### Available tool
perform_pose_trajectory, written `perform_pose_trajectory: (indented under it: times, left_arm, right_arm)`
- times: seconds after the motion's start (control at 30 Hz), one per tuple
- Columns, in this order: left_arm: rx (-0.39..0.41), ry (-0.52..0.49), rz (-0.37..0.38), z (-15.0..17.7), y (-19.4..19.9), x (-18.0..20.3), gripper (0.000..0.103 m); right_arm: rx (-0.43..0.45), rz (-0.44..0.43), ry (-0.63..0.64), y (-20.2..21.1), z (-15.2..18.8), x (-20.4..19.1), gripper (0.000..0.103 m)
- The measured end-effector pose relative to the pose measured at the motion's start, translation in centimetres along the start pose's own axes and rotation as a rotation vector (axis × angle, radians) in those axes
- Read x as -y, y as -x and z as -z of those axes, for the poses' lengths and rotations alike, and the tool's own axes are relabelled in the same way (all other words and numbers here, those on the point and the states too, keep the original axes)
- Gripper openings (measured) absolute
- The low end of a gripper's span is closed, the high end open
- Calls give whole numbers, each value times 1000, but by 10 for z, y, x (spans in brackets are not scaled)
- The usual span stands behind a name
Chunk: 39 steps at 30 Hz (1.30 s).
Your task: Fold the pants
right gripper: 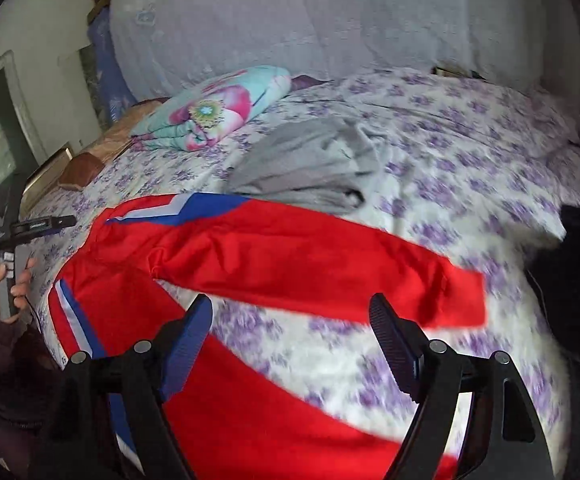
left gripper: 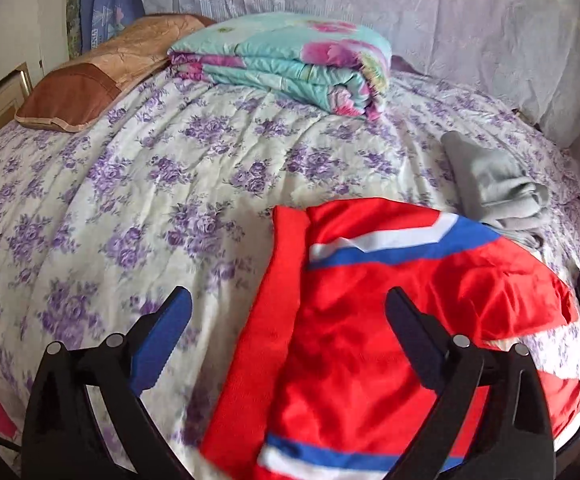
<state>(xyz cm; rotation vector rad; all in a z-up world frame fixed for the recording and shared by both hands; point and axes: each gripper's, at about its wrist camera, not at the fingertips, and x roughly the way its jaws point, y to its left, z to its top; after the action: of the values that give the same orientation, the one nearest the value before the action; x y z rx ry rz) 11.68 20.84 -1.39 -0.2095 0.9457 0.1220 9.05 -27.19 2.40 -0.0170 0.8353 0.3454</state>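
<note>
Red pants (left gripper: 350,340) with blue and white stripes lie spread on the flowered bed sheet (left gripper: 129,200). In the right wrist view the pants (right gripper: 290,264) show both legs apart, one running right, one toward the camera. My left gripper (left gripper: 287,308) is open and empty above the waistband end. My right gripper (right gripper: 292,316) is open and empty above the gap between the legs. The left gripper's handle and the hand holding it (right gripper: 9,280) show at the left edge of the right wrist view.
A grey garment (left gripper: 494,188) lies crumpled just beyond the pants. A folded floral quilt (left gripper: 290,64) and a brown pillow (left gripper: 89,84) sit at the head of the bed. A dark garment (right gripper: 570,280) lies at the bed's right edge.
</note>
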Motion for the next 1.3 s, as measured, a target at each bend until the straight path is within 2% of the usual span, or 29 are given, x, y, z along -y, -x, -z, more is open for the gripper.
perform_pose_trajectory:
  times: [0.1, 0.17, 0.3, 0.33, 0.37, 0.4, 0.43, 0.47, 0.5, 0.6, 0.8, 0.9, 0.97, 1.0, 1.03, 1.07, 1.1, 1.23, 1.3]
  left_arm:
    - [-89, 15, -51, -27, -51, 0, 94]
    - [-148, 49, -28, -35, -75, 1, 94]
    - [-221, 69, -36, -37, -110, 10, 94]
    - [-223, 76, -34, -37, -114, 12, 91]
    - [-212, 78, -32, -37, -114, 12, 87]
    - [-199, 78, -23, -36, -113, 14, 75]
    - [-191, 77, -11, -37, -110, 15, 57]
    - [-185, 75, 2, -37, -107, 16, 48]
    - [-177, 74, 7, -38, -103, 16, 34]
    - [-135, 89, 57, -42, -82, 12, 28]
    - [-63, 82, 125, -42, -37, 11, 26]
    - [-27, 64, 159, -26, -5, 7, 26]
    - [-19, 55, 186, -9, 16, 0, 30]
    - [-21, 62, 193, 2, 26, -5, 43]
    - [-29, 78, 200, 13, 34, -13, 69]
    - [-41, 102, 222, 24, 41, -22, 82]
    - [-53, 131, 260, 36, 46, -31, 91]
    - [-115, 265, 389, 76, 53, -60, 91]
    - [-138, 306, 423, 86, 51, -59, 91]
  right_arm:
    - [-78, -38, 93, -59, -46, -13, 81]
    - [-116, -23, 142, -97, -70, -17, 81]
    - [-216, 17, 197, -171, -93, -13, 81]
    - [-251, 26, 201, -188, -93, -10, 81]
    - [-288, 39, 211, -204, -89, -7, 76]
    - [-330, 48, 224, -217, -81, -6, 67]
    - [-341, 46, 234, -223, -76, -4, 58]
    - [-310, 27, 239, -218, -75, -4, 35]
    - [-305, -3, 248, -211, -75, -6, 8]
    - [-211, -29, 295, -173, -75, -15, 6]
    - [-33, -96, 364, -76, -65, -33, 6]
    - [38, -141, 415, -23, -39, -48, 6]
    - [61, -184, 450, 6, -10, -57, 6]
    - [63, -206, 457, 17, 6, -63, 6]
    - [55, -228, 458, 23, 22, -67, 6]
    - [43, -252, 446, 26, 39, -69, 6]
    - [28, -266, 428, 25, 53, -71, 6]
    - [-30, -288, 330, 8, 98, -68, 6]
    - [-40, -293, 287, 0, 110, -62, 6]
